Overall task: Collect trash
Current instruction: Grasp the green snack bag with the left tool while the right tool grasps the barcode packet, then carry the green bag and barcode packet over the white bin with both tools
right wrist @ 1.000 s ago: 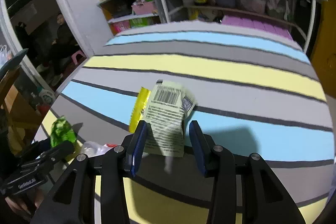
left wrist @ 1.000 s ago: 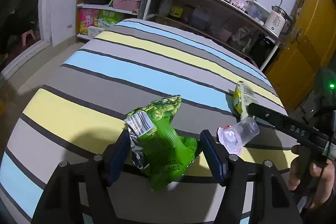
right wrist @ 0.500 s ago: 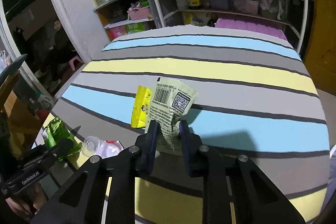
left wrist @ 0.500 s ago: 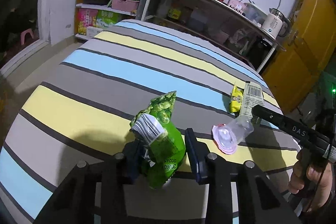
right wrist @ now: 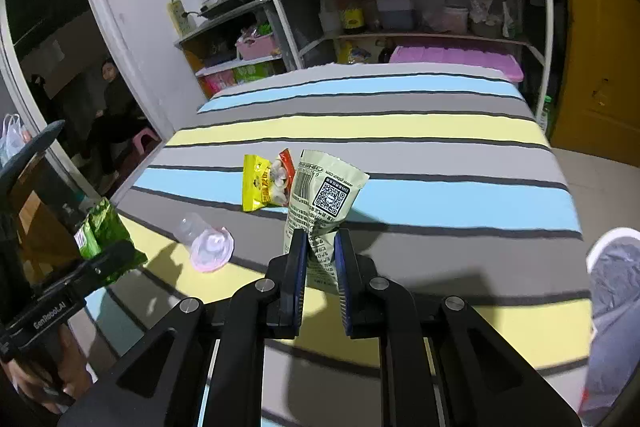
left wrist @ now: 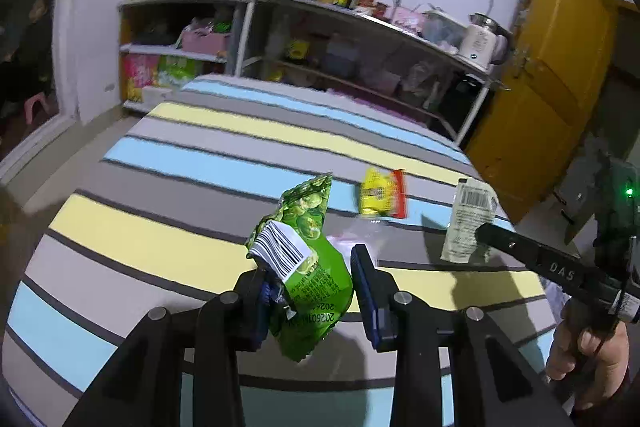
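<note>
My left gripper (left wrist: 310, 277) is shut on a green snack bag (left wrist: 308, 251) and holds it above the striped tabletop (left wrist: 168, 187); the bag also shows in the right wrist view (right wrist: 102, 239). My right gripper (right wrist: 320, 247) is shut on a pale green wrapper (right wrist: 324, 195) with a barcode and QR code, lifted off the table; it also shows in the left wrist view (left wrist: 468, 219). A yellow snack packet (right wrist: 264, 183) and a clear plastic cup with a pink lid (right wrist: 208, 241) lie on the table between the grippers.
Shelves (right wrist: 380, 11) crowded with pots, bottles and a kettle stand behind the table. A yellow door (left wrist: 548, 79) is at the right. A person (right wrist: 108, 95) sits in the doorway at far left. A grey shoe (right wrist: 616, 267) shows at the right edge.
Both grippers have closed on their bags and lifted them off the table. The yellow packet, earlier partly under the pale wrapper, is now uncovered.
</note>
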Available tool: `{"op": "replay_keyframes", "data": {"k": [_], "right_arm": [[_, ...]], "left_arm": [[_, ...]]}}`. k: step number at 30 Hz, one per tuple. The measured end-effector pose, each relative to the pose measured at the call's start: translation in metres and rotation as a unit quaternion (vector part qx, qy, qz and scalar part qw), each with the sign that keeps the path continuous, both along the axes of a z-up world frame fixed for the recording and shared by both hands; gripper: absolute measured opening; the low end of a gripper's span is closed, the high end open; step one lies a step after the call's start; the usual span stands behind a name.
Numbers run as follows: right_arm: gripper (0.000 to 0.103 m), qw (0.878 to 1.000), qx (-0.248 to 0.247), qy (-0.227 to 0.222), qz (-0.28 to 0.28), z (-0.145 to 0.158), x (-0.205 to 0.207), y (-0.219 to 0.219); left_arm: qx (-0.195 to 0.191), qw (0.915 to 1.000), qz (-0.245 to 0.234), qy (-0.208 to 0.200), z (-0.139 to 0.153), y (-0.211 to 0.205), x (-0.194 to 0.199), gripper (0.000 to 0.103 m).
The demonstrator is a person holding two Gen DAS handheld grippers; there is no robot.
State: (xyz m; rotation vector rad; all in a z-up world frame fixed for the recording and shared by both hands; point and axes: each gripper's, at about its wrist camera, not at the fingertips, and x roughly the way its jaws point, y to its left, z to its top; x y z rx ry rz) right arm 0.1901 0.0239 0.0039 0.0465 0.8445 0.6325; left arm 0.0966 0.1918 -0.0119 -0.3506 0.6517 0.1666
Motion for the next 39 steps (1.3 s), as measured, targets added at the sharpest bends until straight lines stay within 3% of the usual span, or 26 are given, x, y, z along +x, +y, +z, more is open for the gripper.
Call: {"op": "replay_keyframes", "data": {"k": [18, 39], "right_arm": [[0.015, 0.997, 0.020, -0.029, -0.064, 0.028, -0.049, -0.095], [0.015, 0.988, 0.020, -0.027, -0.153, 0.021, -0.059, -0.196]], "left_arm": [[0.025, 0.9929, -0.114, -0.025, 0.033, -0.110, 0.010, 0.036], [0.043, 0.9738, -0.222, -0.023, 0.029, -0.218, 0.057, 0.036]]}}
